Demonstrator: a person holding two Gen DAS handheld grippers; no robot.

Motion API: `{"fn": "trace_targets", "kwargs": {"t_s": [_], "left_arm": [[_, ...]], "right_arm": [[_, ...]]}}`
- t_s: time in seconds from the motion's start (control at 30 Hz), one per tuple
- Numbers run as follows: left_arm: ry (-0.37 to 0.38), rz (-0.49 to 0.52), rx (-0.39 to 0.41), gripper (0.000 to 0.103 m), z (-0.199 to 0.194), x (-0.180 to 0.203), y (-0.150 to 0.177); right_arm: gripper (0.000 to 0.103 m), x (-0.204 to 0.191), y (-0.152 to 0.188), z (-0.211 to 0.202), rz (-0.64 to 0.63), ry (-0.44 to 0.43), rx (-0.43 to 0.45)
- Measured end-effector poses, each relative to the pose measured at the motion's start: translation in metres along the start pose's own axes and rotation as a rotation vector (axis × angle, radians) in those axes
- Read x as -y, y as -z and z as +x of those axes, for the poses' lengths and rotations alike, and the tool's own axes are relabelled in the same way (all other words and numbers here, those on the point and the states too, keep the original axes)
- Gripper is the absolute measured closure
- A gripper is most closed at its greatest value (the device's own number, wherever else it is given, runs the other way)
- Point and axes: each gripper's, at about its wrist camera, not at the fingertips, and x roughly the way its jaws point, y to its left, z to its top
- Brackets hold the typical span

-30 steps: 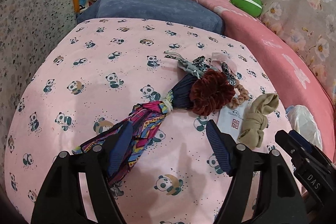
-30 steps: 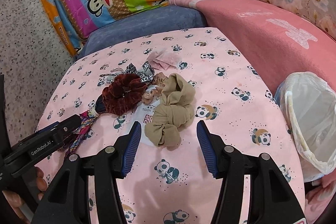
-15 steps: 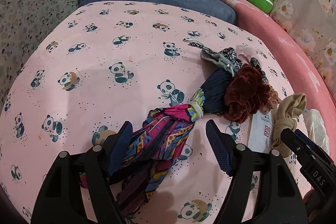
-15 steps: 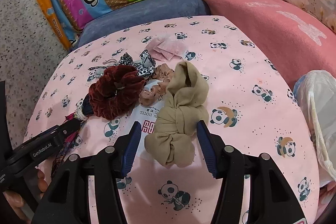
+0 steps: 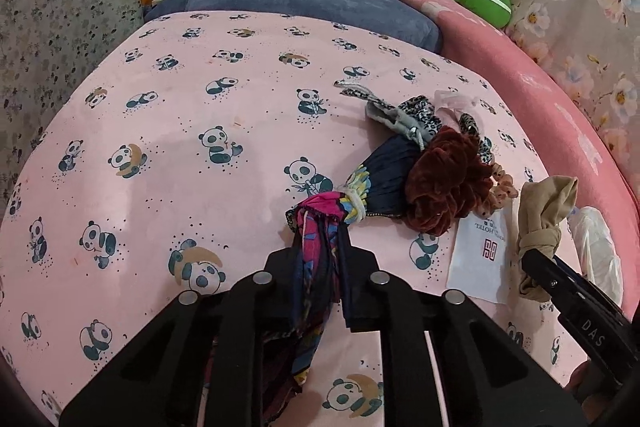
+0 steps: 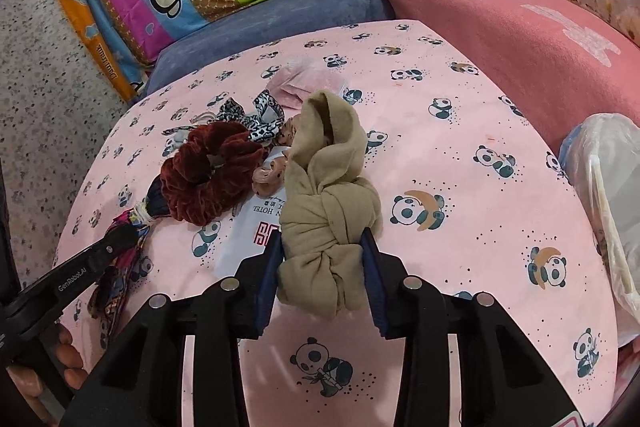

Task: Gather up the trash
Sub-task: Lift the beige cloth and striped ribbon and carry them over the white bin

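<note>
Item one, the knotted beige cloth (image 6: 326, 215): we hold it clenched at its lower knot in the right gripper (image 6: 322, 267), its hood end lying over the white hotel card (image 6: 256, 223). Item two, the multicoloured tied cloth (image 5: 320, 227): our left gripper (image 5: 320, 279) is clamped on its fringed tail, just left of the card, with the dark bundled end toward the maroon scrunchie (image 5: 444, 183). The scrunchie touches the card's far-left corner; a leopard-print band (image 6: 256, 115), a peach scrunchie (image 6: 270, 177) and a pale pink packet (image 6: 308, 81) lie beyond the card. The white trash bag (image 6: 604, 203) sits well right of the card, off the edge of the panda sheet (image 6: 460, 115). We judge the step to be lifting both pieces; best to raise them straight up so neither drags the scrunchie or card, then carry them right to the bag. Hard to make out: the bag's mouth is cut off, the card is half covered, and the multicoloured cloth's tail runs under the left gripper.
</note>
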Motion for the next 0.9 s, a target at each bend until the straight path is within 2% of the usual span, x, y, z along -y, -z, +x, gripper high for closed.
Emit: {"fn": "trace_targets", "kwargs": {"t_s": [0.4, 0.67, 0.9], "left_arm": [[0.056, 0.033, 0.119, 0.092, -0.073, 0.040, -0.005], [0.135, 0.108, 0.168, 0.092, -0.113, 0.096, -0.003], [0.199, 0.186, 0.183, 0.092, -0.129, 0.153, 0.000]], "right_arm": [[0.067, 0.003, -0.007, -0.067, 0.007, -0.051, 0.119], [0.067, 0.024, -0.005, -0.107, 0.035, -0.058, 0.184], [0.067, 0.062, -0.002, -0.137, 0.090, -0.029, 0.233]]}}
